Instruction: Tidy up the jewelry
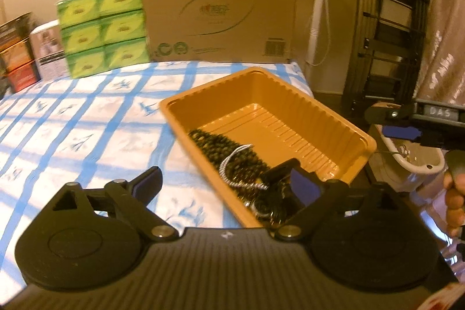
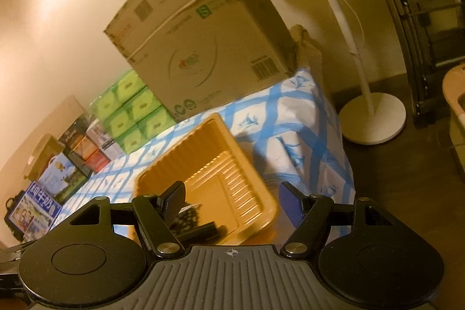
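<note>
Left gripper (image 1: 223,182) spread wide, holding nothing, straddling near rim of orange tray (image 1: 328,112); right finger dips inside. Dark bead strand (image 1: 221,147) heaped in tray's near corner, silver chain (image 1: 235,167) draped over it, small metal pieces under finger, blurred. Right gripper (image 2: 232,196) also spread, empty, hovering over same tray near table edge. Beige tub (image 1: 418,164) sits off table, jewelry inside, can't tell which. My call: sort tray pile next. Go low, pinch chain alone, lift slow so beads don't snag.
</note>
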